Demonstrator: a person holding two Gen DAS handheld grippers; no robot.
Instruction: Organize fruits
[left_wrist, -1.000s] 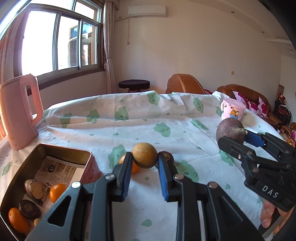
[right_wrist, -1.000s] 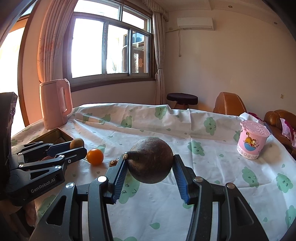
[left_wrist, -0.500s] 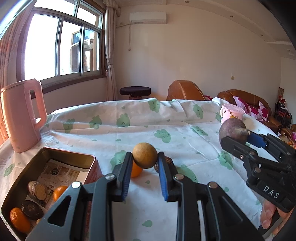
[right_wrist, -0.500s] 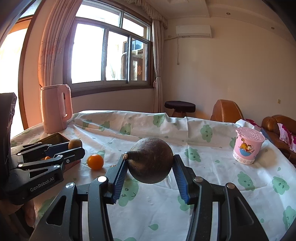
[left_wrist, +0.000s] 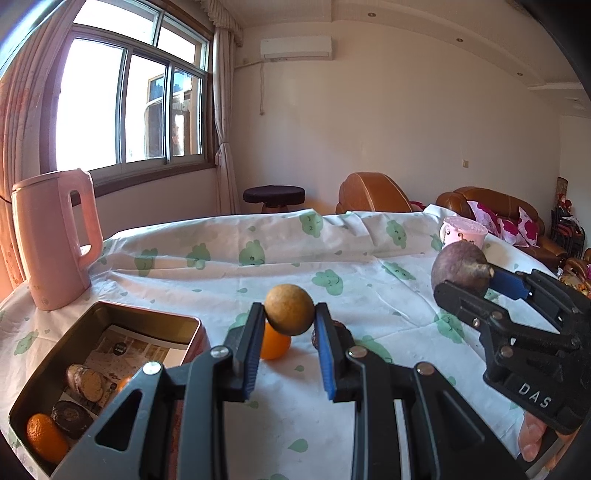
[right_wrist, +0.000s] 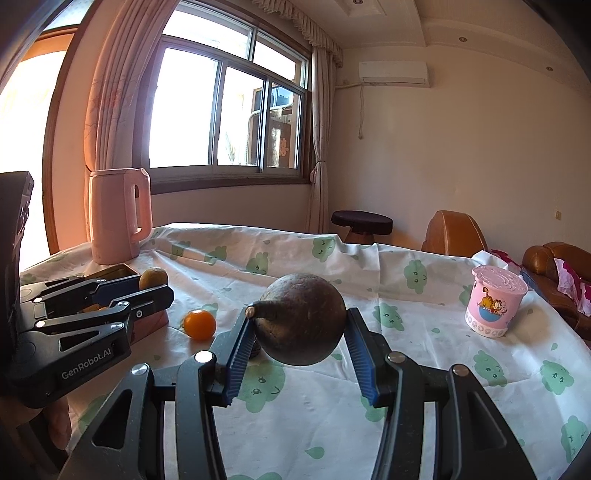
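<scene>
The left gripper (left_wrist: 289, 334) is seen pinching a small tan round fruit (left_wrist: 289, 309) between its blue pads, the fruit being held clear of the tablecloth (left_wrist: 229, 280) at the fingertips. The metal tin (left_wrist: 44, 384) is taken as the landmark: this gripper is positioned just to the right of the tin's near corner. Inside the tin, an orange fruit (left_wrist: 44, 437), a dark round fruit (left_wrist: 70, 419) and a brownish cut piece (left_wrist: 85, 382) are seen lying on printed paper. Just beyond the tin's right wall, an orange (left_wrist: 275, 345) is seen resting on the cloth, partly hidden behind the held tan fruit, and a small dark item (left_wrist: 334, 334) beside it is too hidden to be identified. Further to the right of the tin, the right gripper (right_wrist: 299, 334) is clamped on a large dark brown round fruit (right_wrist: 301, 319) with a short stem stub at its left side; this fruit is also held above the cloth. Part of a hand (left_wrist: 532, 439) is visible under the right gripper. Behind the tin, a pink kettle (left_wrist: 55, 236) stands upright on the cloth. Far to the right of the tin, near the table's far edge, a pink lidded cup (right_wrist: 493, 301) with a cartoon print is seen standing upright.
</scene>
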